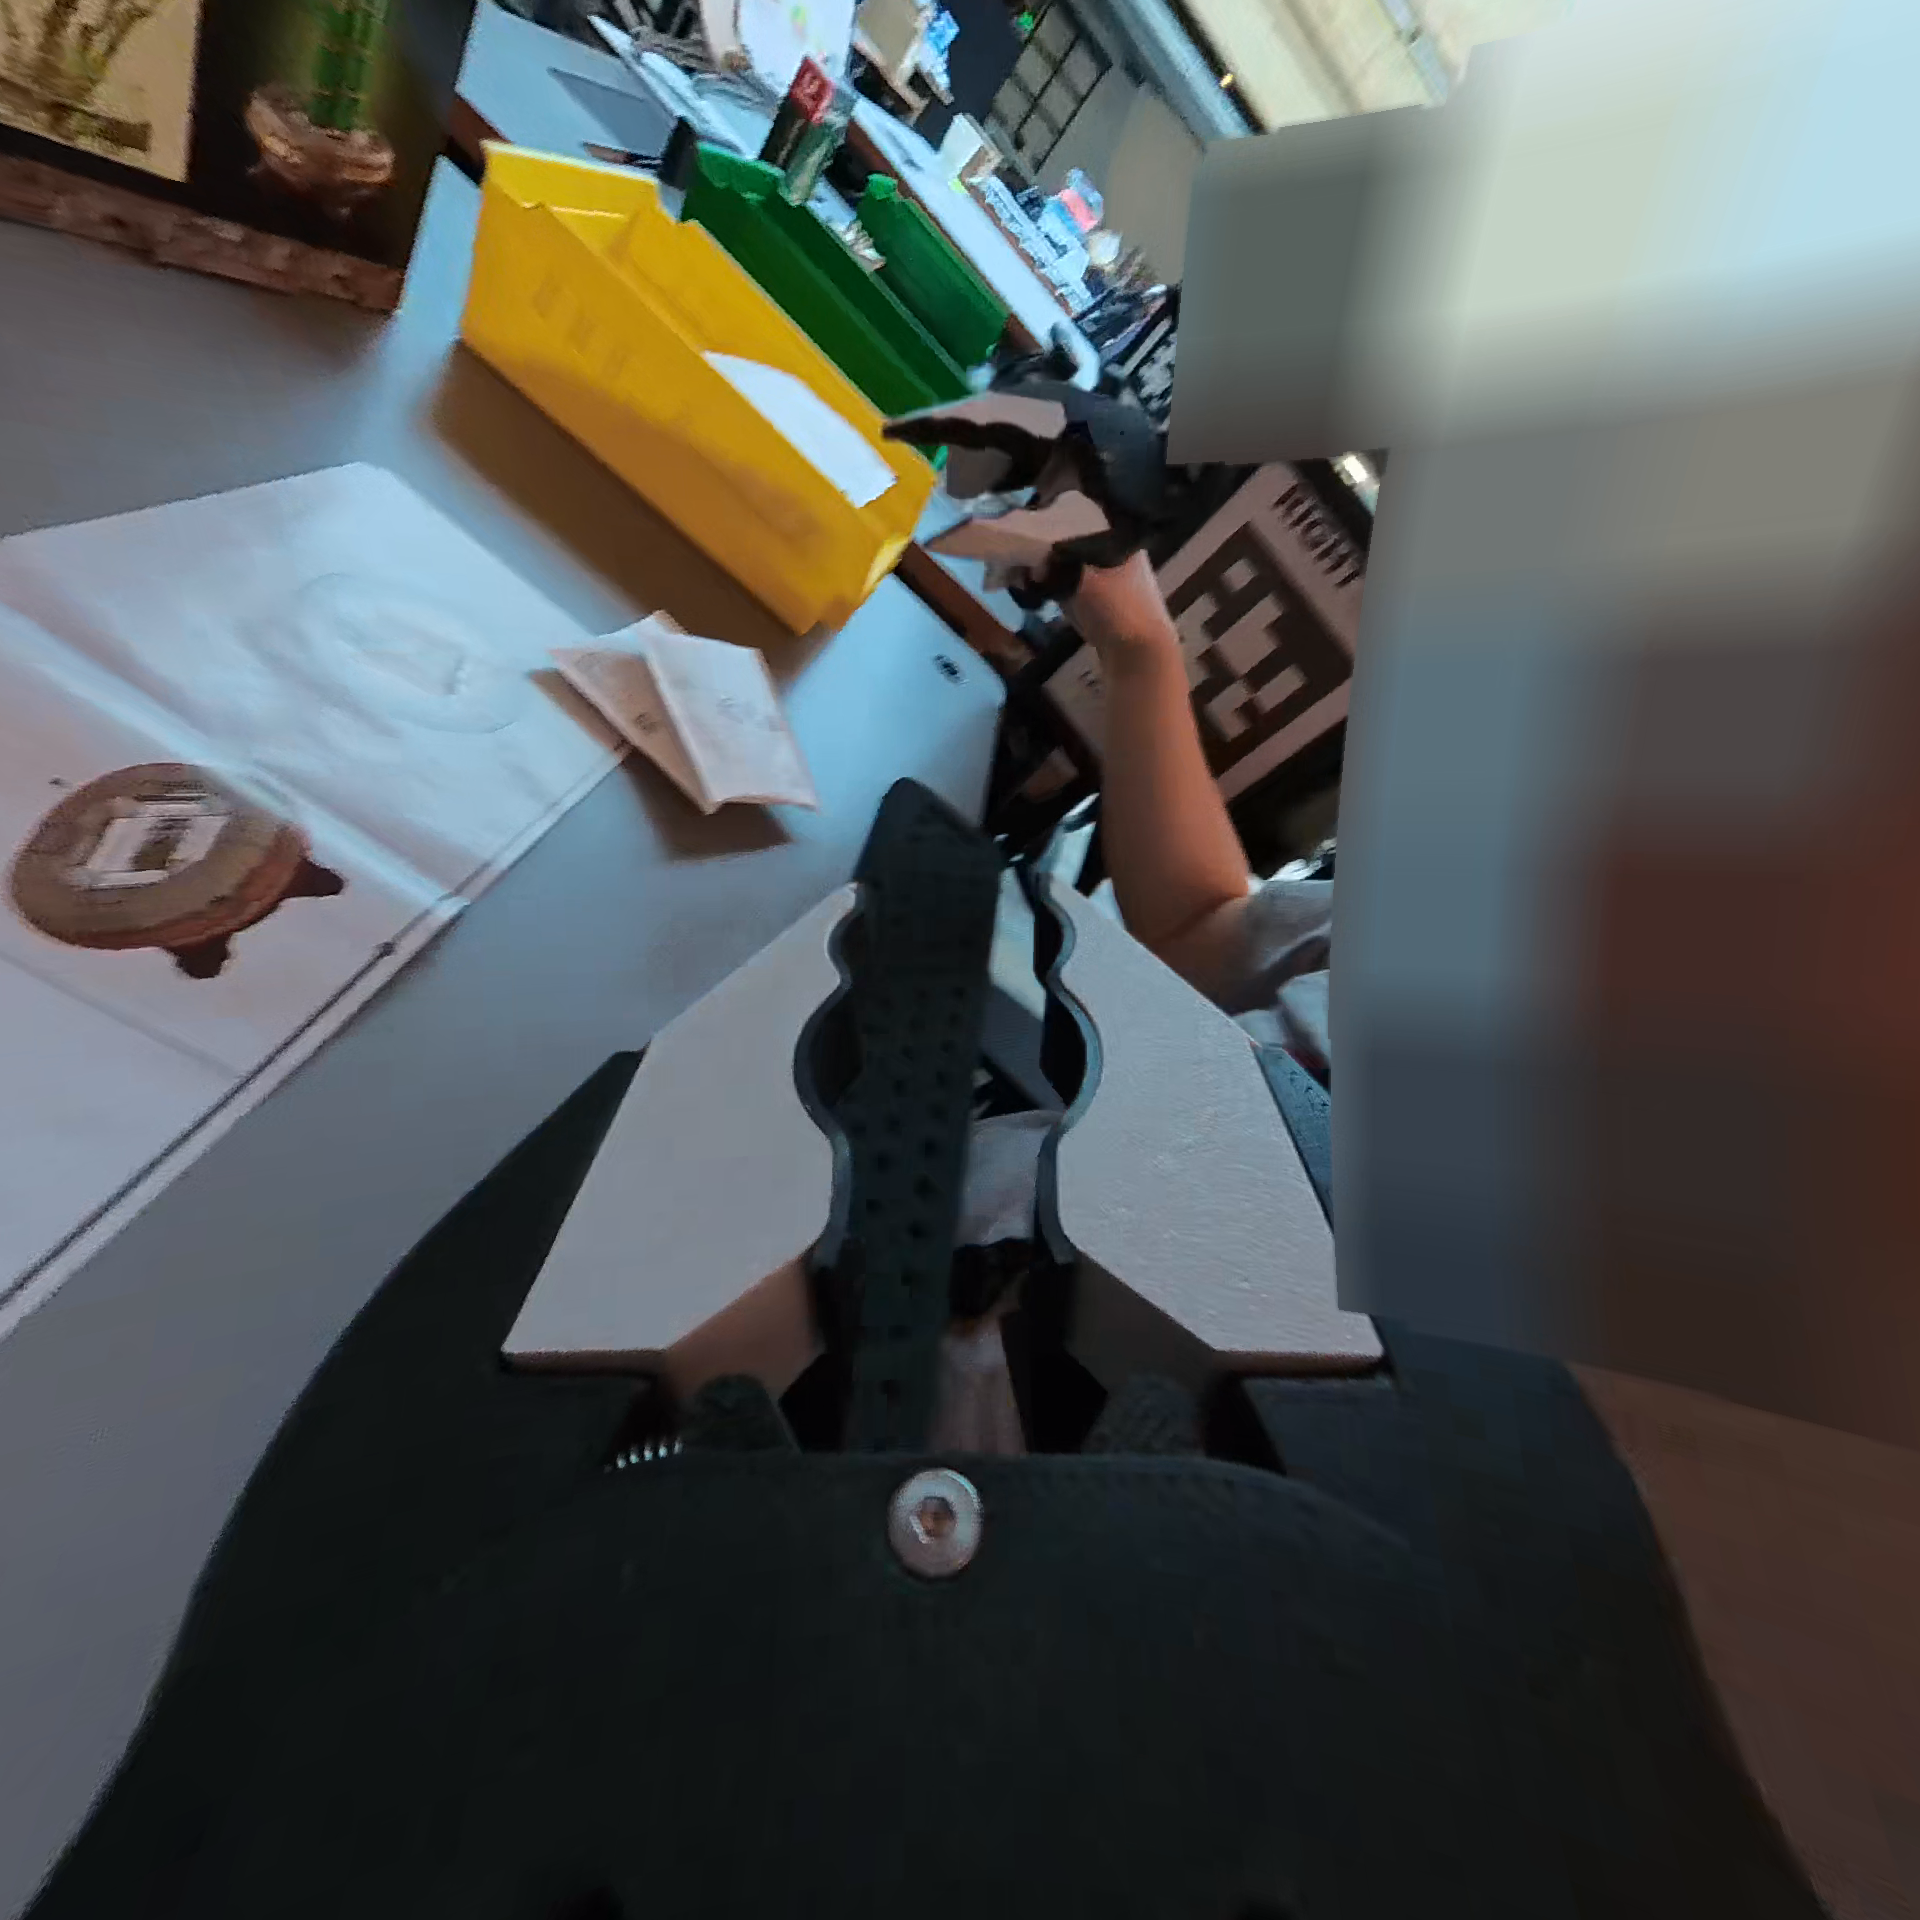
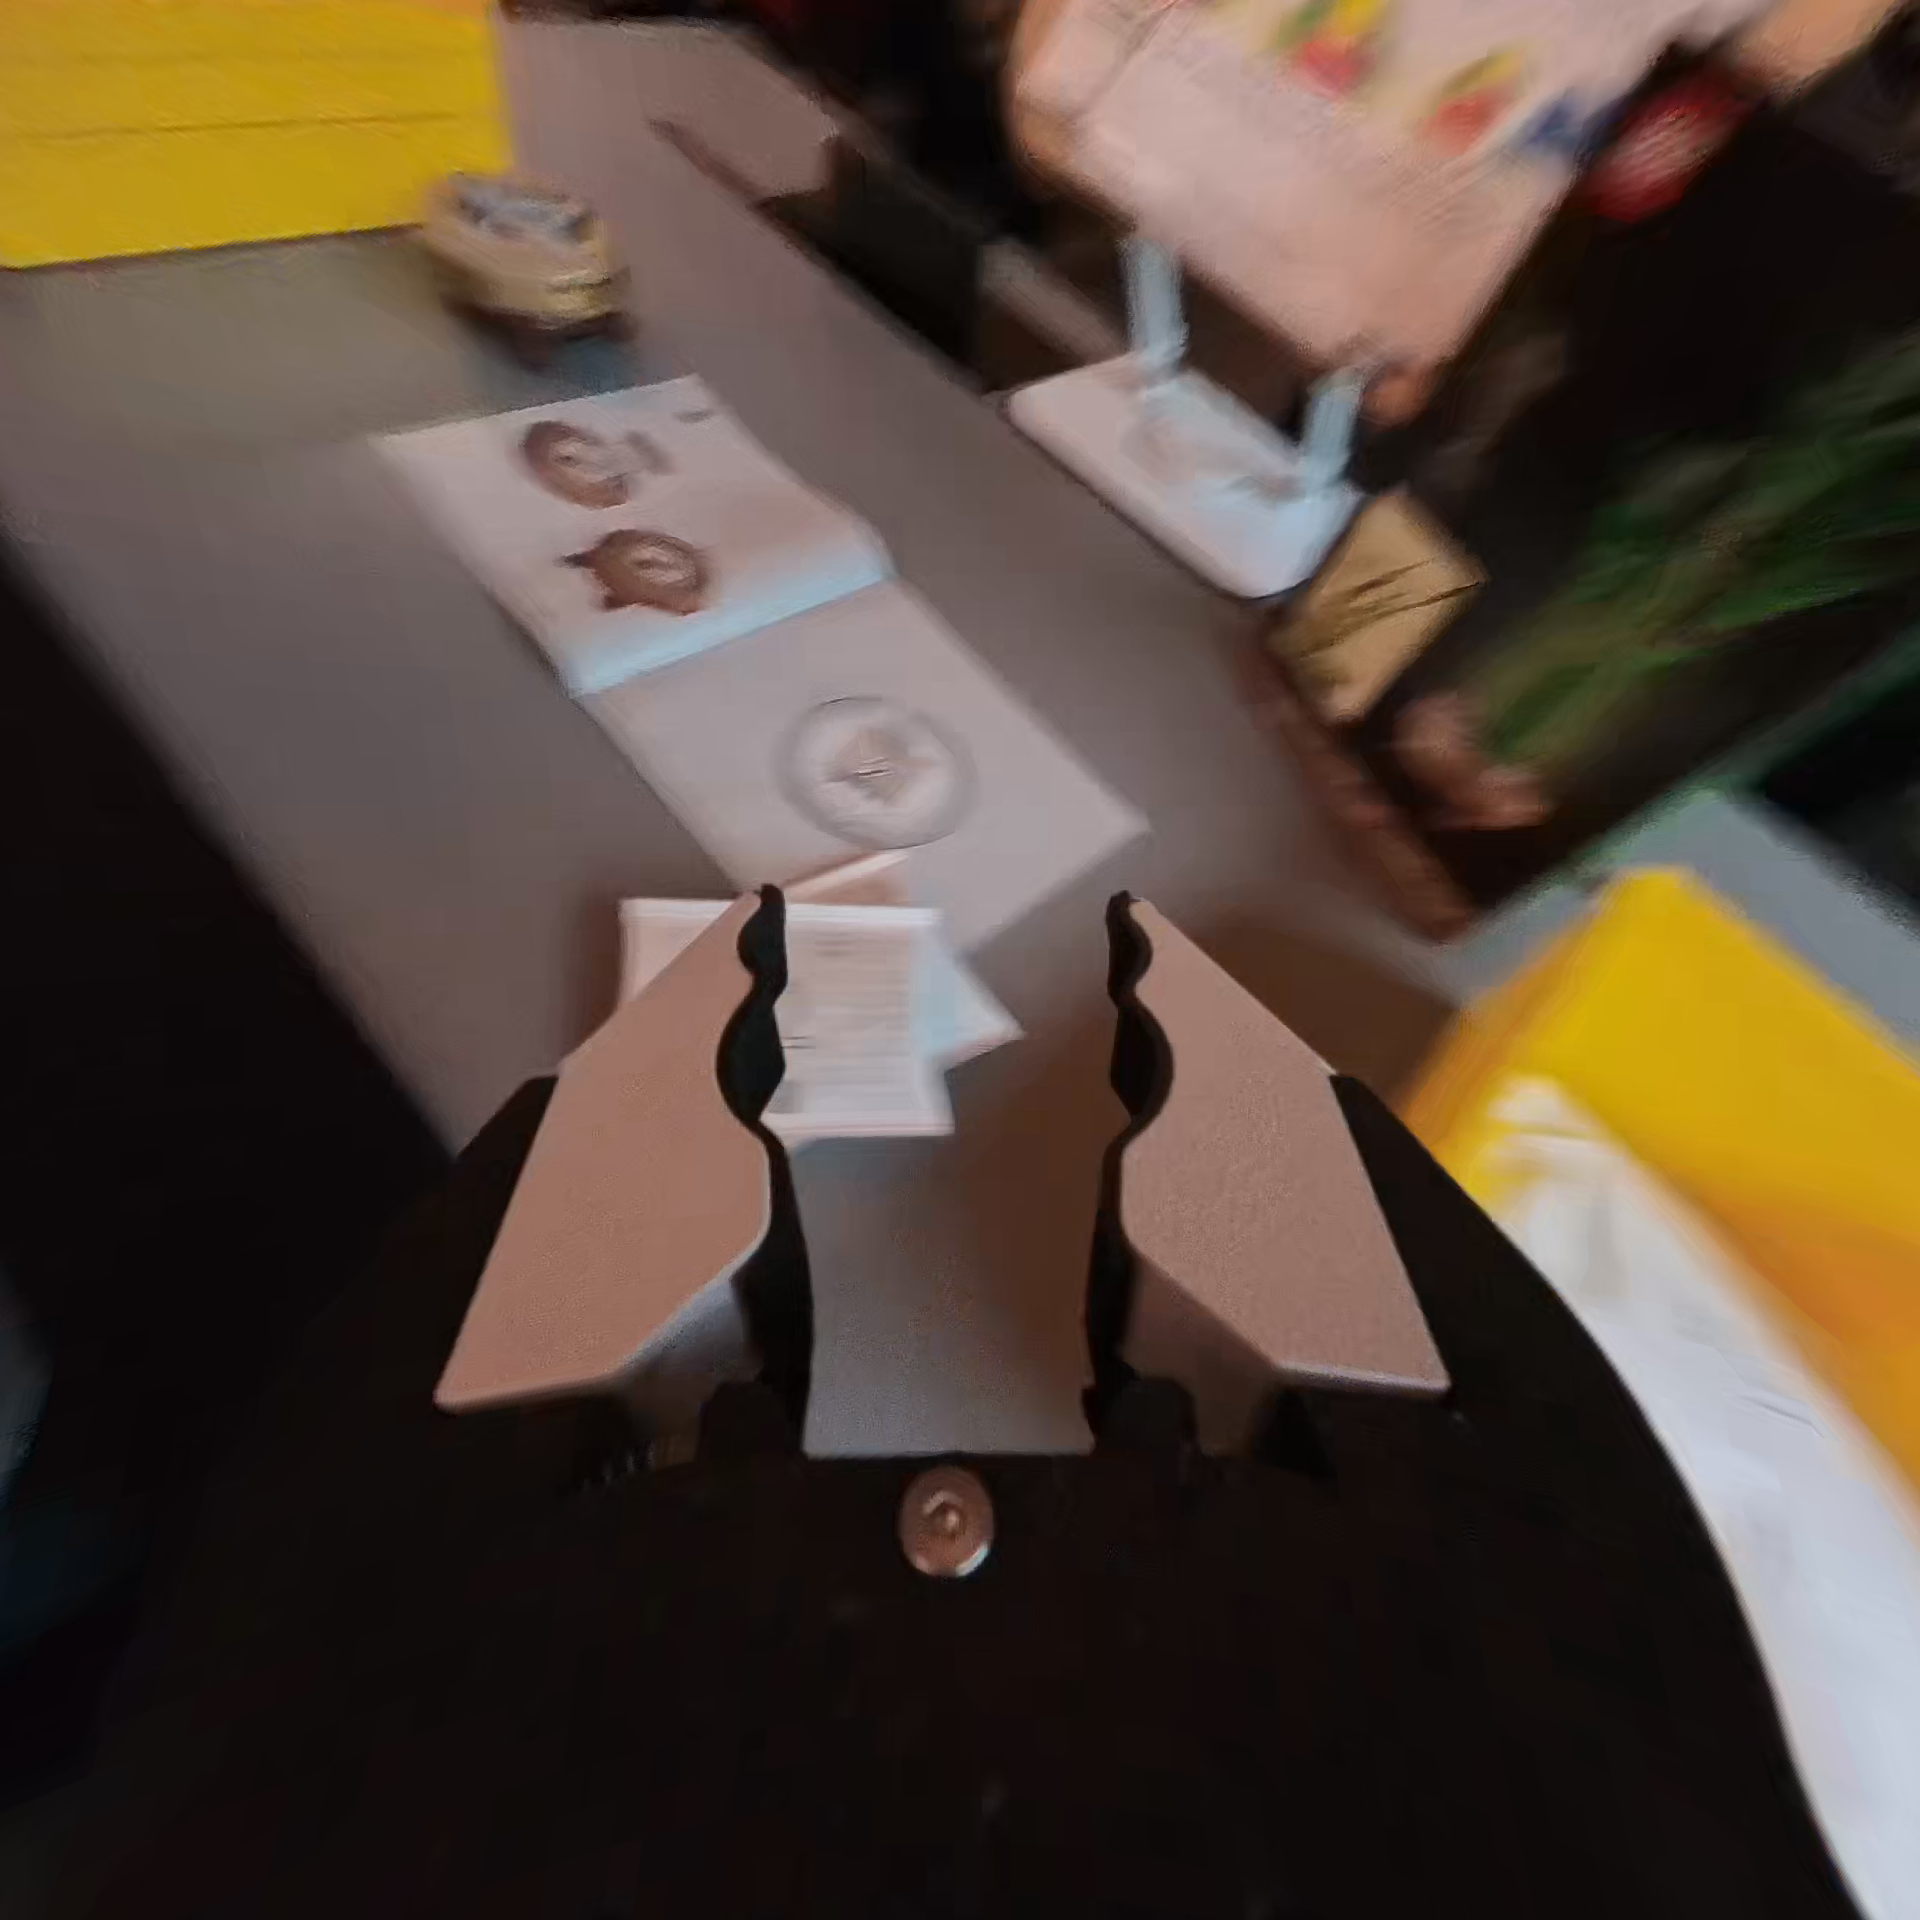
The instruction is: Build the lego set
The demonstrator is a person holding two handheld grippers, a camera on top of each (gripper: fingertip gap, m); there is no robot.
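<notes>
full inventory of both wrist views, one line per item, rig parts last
table: 1, grey, under everything.
open instruction booklet: 1, white with brown model pictures, flat on the table.
small folded leaflet: 1, pale pink-white, between booklet and yellow bin.
yellow bin: 1 in left view, white sheet inside; the right view shows yellow at two edges, same or second bin unclear.
green bins: 2, behind the yellow one.
round tan-and-brown model: 1, far end of the table, blurred.
set box: 1, dark with plant picture, back edge.
white stand: 1, white, far side, blurred.
forearm: 1, bare, behind the right gripper.
left gripper: 1, black body, tan fingers, narrow gap, nothing held.
right gripper: 1, same colours, open, empty.
</notes>
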